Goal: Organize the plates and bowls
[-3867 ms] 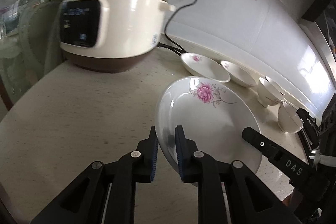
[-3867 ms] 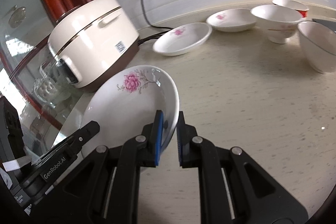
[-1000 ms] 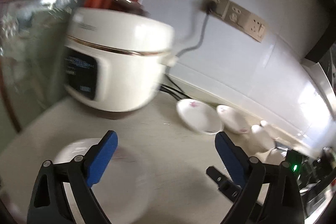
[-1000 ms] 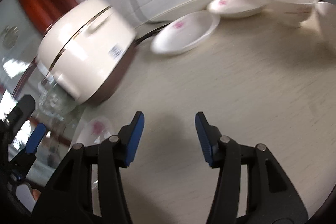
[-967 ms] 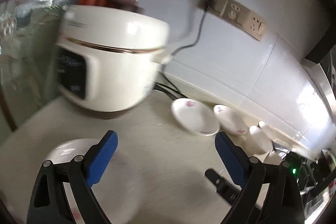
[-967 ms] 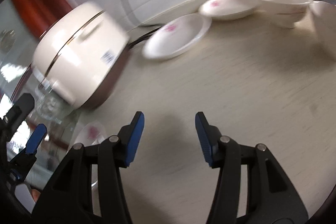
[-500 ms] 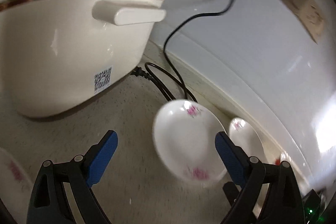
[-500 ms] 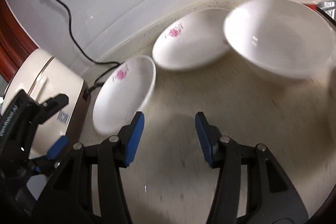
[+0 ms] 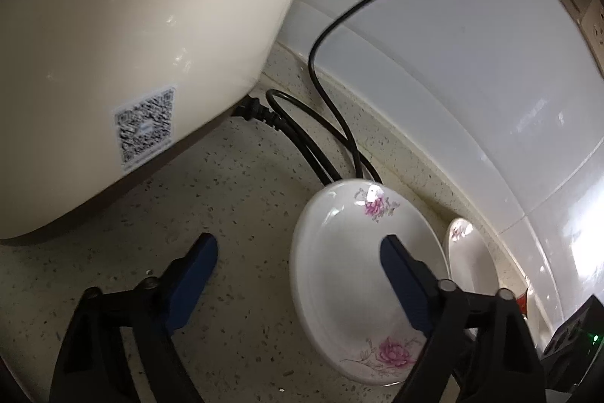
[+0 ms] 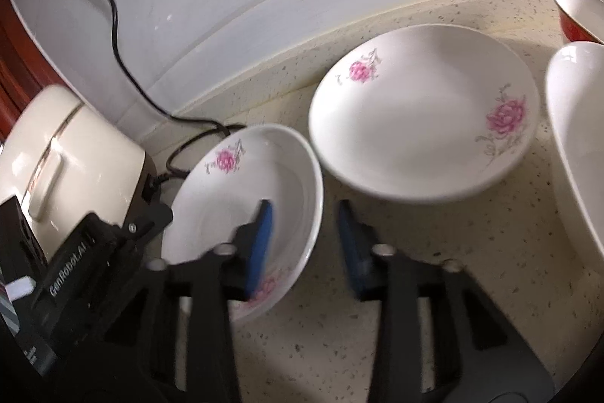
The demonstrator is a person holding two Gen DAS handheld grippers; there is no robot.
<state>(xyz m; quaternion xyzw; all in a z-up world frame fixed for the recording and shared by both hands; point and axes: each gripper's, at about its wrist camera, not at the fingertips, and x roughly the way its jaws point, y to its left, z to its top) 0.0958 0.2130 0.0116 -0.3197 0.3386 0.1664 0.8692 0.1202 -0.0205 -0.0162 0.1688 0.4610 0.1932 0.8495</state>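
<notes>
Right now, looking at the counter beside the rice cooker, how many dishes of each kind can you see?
Flowered plates: 2
White bowl: 1, partly cut off at the edge of the view
Red bowl: 1, partly cut off at the edge of the view
Total: 4 dishes

Glossy white glazed plates [image 10: 422, 123] with pink flowers sit on a speckled matt stone counter [image 9: 234, 199]; shiny cream plastic rice cooker [image 9: 143, 25] upper left.
</notes>
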